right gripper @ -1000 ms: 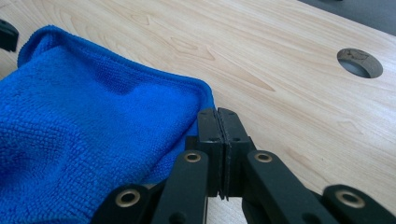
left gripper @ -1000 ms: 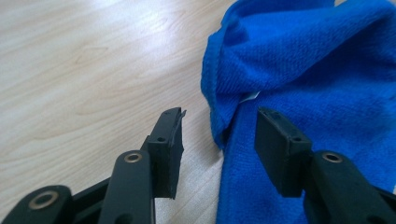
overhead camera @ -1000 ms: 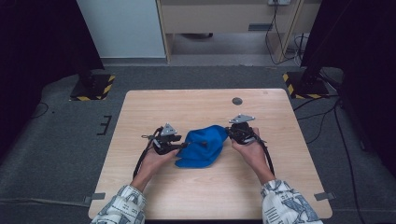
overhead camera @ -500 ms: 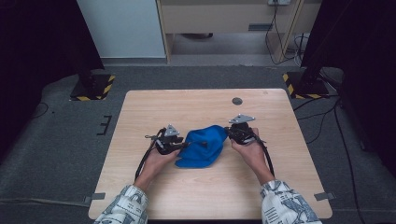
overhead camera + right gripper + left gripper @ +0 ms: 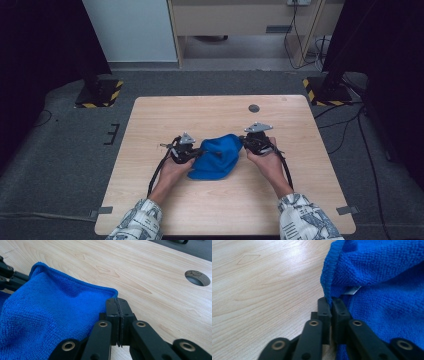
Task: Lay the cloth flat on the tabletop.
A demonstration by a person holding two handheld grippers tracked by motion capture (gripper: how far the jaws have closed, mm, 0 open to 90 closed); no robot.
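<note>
A crumpled blue cloth (image 5: 216,156) lies in the middle of the wooden table (image 5: 210,112). My left gripper (image 5: 198,150) is at its left edge. Its jaws have just been closing, and in the left gripper view they are shut (image 5: 329,302) on the cloth's hem (image 5: 329,272), beside a small white tag (image 5: 353,290). My right gripper (image 5: 244,142) is at the cloth's right side, its jaws shut (image 5: 117,302) on the corner of the cloth (image 5: 50,315), which rises to them.
A round cable hole (image 5: 254,108) sits in the table behind the cloth, also seen as a hole (image 5: 197,278) in the right gripper view. Bare wood surrounds the cloth. Black stands with striped bases (image 5: 97,92) flank the table on the floor.
My left gripper has edged right to the cloth's edge and its jaws have come together on the hem. The right gripper and its hand have stayed put.
</note>
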